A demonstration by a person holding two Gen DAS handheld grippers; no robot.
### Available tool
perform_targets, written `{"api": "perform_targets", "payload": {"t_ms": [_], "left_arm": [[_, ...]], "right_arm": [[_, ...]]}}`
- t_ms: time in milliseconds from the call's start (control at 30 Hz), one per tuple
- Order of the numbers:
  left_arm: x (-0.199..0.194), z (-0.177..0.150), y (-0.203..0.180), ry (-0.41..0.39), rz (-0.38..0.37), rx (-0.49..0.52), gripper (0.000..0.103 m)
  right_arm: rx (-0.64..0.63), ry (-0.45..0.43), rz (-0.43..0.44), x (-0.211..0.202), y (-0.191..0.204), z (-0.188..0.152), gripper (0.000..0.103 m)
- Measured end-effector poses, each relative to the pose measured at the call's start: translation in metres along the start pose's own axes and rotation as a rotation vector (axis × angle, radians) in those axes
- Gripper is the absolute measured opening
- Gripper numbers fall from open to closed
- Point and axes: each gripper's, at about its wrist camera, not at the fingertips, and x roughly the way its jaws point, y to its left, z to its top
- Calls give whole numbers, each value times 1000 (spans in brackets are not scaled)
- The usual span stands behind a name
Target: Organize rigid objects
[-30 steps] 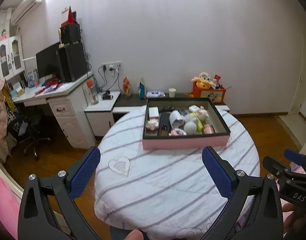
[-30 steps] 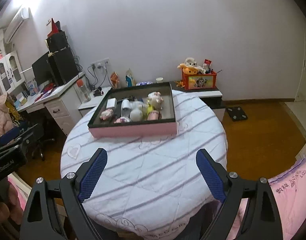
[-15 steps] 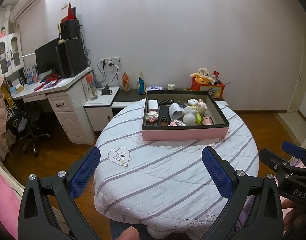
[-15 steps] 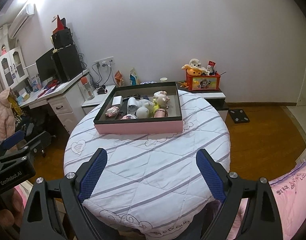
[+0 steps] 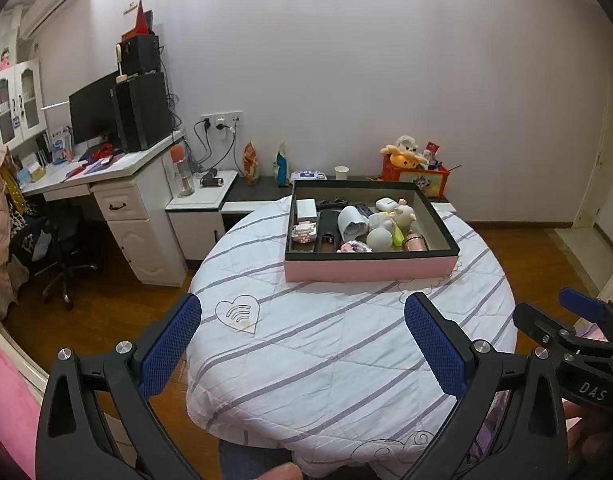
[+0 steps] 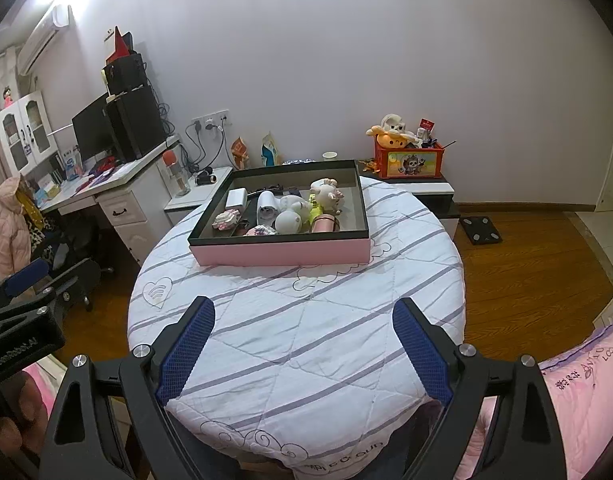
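- A round table [image 5: 346, 360] under a white quilted cover with grey stripes fills the middle of both views; a heart outline is stitched near its left edge
- A shallow tray [image 5: 370, 270], pink outside and black along the rim, sits on the far half of the table; it lies well ahead of both grippers, with bare striped cloth between
- The left gripper [image 5: 302, 344] hangs at the near edge of the table, blue pads spread wide apart and holding nothing; the tray is ahead and slightly to its right
- The right gripper [image 6: 303, 344] hovers likewise over the near edge, its blue pads also wide apart and empty; the tray is ahead and slightly to its left
- Inside the tray the small things are bunched towards its left and middle: a white cup [image 5: 351, 222] on its side; a white ball [image 5: 380, 239] just beside it; a plush toy [image 5: 402, 214] behind; a white box [image 5: 305, 209] at the far left; a pink tin [image 5: 415, 242] at the front
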Motion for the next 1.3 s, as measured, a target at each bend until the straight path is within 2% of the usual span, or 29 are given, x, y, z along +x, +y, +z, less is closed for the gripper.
{"api": "perform_targets", "payload": {"t_ms": [667, 1300], "left_arm": [[7, 7, 15, 19, -25, -40, 103], [13, 11, 13, 7, -57, -27, 103]], "right_arm": [[-5, 7, 0, 6, 3, 2, 92], [-5, 13, -3, 10, 2, 6, 92]]}}
